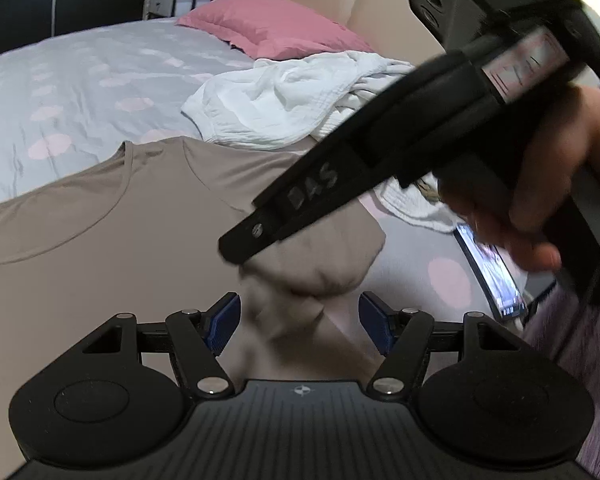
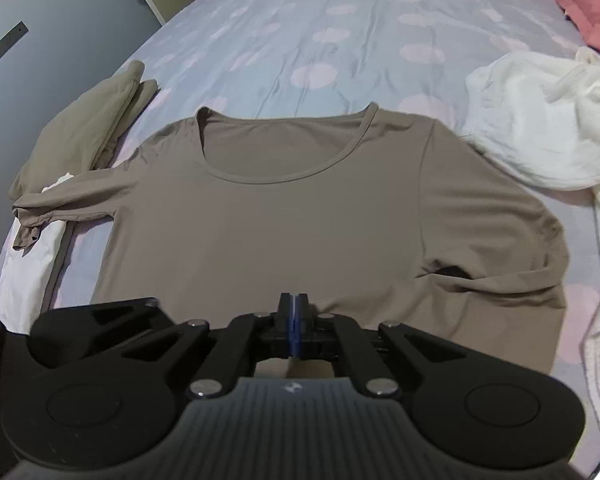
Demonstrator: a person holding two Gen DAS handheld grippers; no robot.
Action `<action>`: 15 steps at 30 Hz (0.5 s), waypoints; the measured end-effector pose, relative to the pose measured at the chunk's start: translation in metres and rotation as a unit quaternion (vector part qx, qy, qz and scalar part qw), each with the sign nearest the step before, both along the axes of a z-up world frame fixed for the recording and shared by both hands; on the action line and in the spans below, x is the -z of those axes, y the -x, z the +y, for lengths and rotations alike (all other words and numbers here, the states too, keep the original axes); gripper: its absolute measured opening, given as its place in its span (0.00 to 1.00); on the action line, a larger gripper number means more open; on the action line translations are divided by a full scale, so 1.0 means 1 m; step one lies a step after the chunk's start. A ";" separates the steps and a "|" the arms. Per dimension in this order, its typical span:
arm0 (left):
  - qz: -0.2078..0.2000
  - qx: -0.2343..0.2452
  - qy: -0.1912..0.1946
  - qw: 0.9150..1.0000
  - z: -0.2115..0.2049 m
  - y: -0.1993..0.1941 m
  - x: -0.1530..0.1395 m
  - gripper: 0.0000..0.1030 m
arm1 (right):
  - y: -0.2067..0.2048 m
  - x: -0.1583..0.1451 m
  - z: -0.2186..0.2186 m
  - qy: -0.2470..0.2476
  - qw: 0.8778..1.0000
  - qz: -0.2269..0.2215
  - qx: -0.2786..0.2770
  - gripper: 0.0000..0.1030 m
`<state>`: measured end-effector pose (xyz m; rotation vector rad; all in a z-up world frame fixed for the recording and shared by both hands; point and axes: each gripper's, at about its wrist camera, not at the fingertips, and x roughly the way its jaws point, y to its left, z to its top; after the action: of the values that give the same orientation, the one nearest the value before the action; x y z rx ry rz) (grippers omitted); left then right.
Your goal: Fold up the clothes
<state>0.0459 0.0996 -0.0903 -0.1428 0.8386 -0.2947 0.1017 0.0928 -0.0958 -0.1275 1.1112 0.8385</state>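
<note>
I see a taupe long-sleeve top (image 2: 284, 216) spread flat, front up, on the bed (image 2: 300, 40), neckline pointing away from me. Its sleeve on the right of the right wrist view is folded back in across the body; the other sleeve trails out over a white cloth (image 2: 24, 276) at the bed's edge. My left tongs (image 1: 298, 322) stand wide, blue pads apart, with a bunched bit of the top's fabric rising between them but touching neither pad. My right tongs (image 2: 295, 320) are pressed narrow, pads together over the top's near hem; I cannot tell whether any fabric is pinched in them. In the left wrist view the right tool crosses the frame diagonally, held by a hand (image 1: 540, 184). A crumpled white garment (image 1: 284, 100) lies just beside the top's shoulder, a pink pillow (image 1: 268, 26) behind it. A folded olive garment (image 2: 84, 124) sits near the other shoulder. A lit phone (image 1: 492, 272) lies on the bed.
</note>
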 end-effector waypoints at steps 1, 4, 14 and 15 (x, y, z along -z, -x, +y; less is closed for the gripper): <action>0.004 -0.006 0.008 1.000 0.001 -0.003 0.002 0.62 | -0.001 0.002 0.001 0.002 1.000 0.002 -0.001 0.01; 0.030 -0.031 0.007 0.999 0.003 -0.014 0.011 0.61 | -0.005 0.005 0.005 0.001 1.000 0.008 0.000 0.01; 0.103 -0.089 -0.001 0.991 0.024 -0.022 0.039 0.55 | -0.017 0.009 -0.008 0.009 1.000 -0.003 0.017 0.02; 0.110 -0.093 0.002 0.989 0.025 -0.023 0.041 0.55 | -0.019 0.010 -0.013 0.012 1.000 -0.006 0.025 0.03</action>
<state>0.0685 0.1245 -0.1318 -0.2592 1.0366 -0.1053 0.1210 0.0801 -0.1054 -0.1247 1.1086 0.7792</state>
